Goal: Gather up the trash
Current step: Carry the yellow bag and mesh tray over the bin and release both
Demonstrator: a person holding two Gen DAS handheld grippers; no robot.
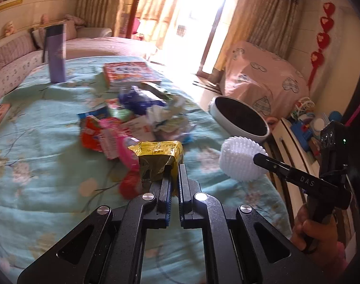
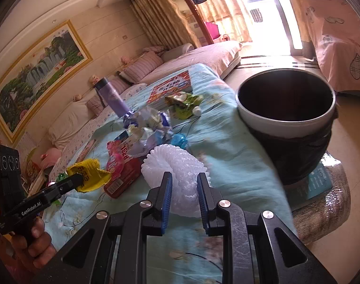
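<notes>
My left gripper [image 1: 174, 168] is shut on a yellow foil wrapper [image 1: 159, 157], held just above the light-blue cloth; it also shows in the right wrist view [image 2: 88, 175]. My right gripper [image 2: 185, 177] is shut on a white foam fruit net [image 2: 177, 165], also seen in the left wrist view [image 1: 241, 157]. A pile of trash [image 1: 142, 116] lies mid-table: pink and red packets [image 2: 119, 163], crumpled paper and wrappers [image 2: 149, 127], a green wrapper [image 2: 187, 105]. A white-rimmed trash bin [image 2: 286, 116] with a black liner stands beside the table's right edge.
A purple bottle [image 1: 57, 52] and a red-orange book [image 1: 130, 72] stand at the table's far side. A sofa [image 1: 12, 54] runs behind the table. A pink-covered piece of furniture [image 1: 262, 78] and toys [image 1: 305, 123] are at the right.
</notes>
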